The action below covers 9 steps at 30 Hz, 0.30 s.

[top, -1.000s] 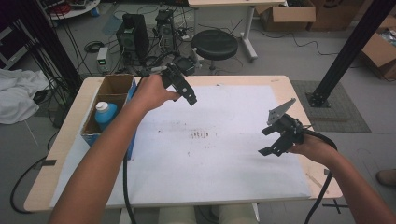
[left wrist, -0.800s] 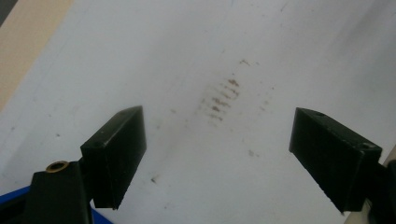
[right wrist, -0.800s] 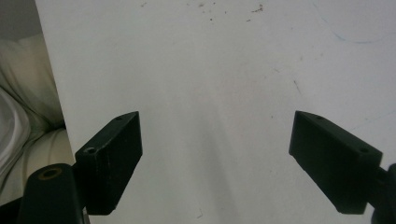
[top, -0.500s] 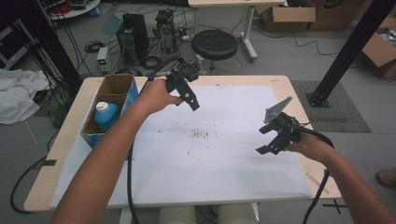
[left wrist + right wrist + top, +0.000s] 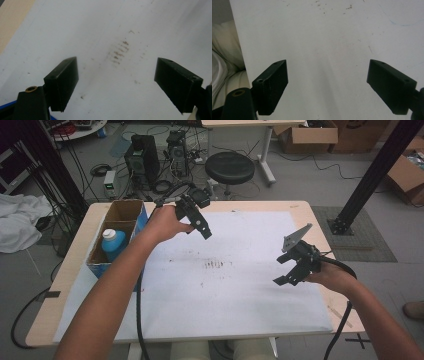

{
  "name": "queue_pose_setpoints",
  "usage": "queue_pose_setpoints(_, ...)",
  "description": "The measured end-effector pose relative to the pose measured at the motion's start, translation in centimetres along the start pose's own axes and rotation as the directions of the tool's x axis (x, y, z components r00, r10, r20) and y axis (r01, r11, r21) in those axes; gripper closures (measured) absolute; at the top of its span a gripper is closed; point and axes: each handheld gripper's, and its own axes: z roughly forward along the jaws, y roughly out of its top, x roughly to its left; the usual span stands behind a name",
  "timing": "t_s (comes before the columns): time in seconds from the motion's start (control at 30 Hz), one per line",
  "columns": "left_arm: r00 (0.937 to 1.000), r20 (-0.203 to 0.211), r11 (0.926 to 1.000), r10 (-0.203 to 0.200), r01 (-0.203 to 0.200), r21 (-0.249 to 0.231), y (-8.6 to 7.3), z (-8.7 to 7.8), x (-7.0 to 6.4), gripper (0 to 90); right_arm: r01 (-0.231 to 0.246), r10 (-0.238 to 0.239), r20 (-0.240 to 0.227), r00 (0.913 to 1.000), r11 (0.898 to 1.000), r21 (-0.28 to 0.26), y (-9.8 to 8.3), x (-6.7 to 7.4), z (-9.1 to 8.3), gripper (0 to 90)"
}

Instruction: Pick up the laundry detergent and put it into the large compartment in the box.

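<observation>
Both sets of jaws wide apart, nothing clamped. Left gripper (image 5: 196, 215) held above white sheet (image 5: 240, 290), aimed at brown smudges (image 5: 120, 51) ahead of its jaws. Blue bottle (image 5: 113, 243) behind and to its left, standing in cardboard box (image 5: 125, 211). Right gripper (image 5: 295, 265) well apart, low over bare sheet near its right edge. Risk if going for bottle: box wall close around it, likely jaw snag or tip. Trailing cable (image 5: 137, 310) may drag across sheet.

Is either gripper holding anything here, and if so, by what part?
Nothing is held. The left gripper and right gripper both have jaws wide apart, with the stained white sheet between them.
</observation>
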Motion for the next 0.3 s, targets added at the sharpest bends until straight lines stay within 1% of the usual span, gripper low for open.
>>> queue_pose_setpoints(0.13, 1.0, 0.005, 1.0, -0.006, 0.006, 0.002, -0.14, 0.05, 0.12, 20.2, -0.002, 0.002, -0.001, 1.0, 1.0, 0.004, 0.01, -0.03, 0.09, 16.9)
queue_pose_setpoints(0.3, 1.0, 0.001, 1.0, -0.009, 0.009, 0.002, -0.21, 0.01, 0.26, 20.5, -0.008, 0.008, -0.003, 1.0, 1.0, 0.009, -0.04, -0.06, 0.14, 16.9)
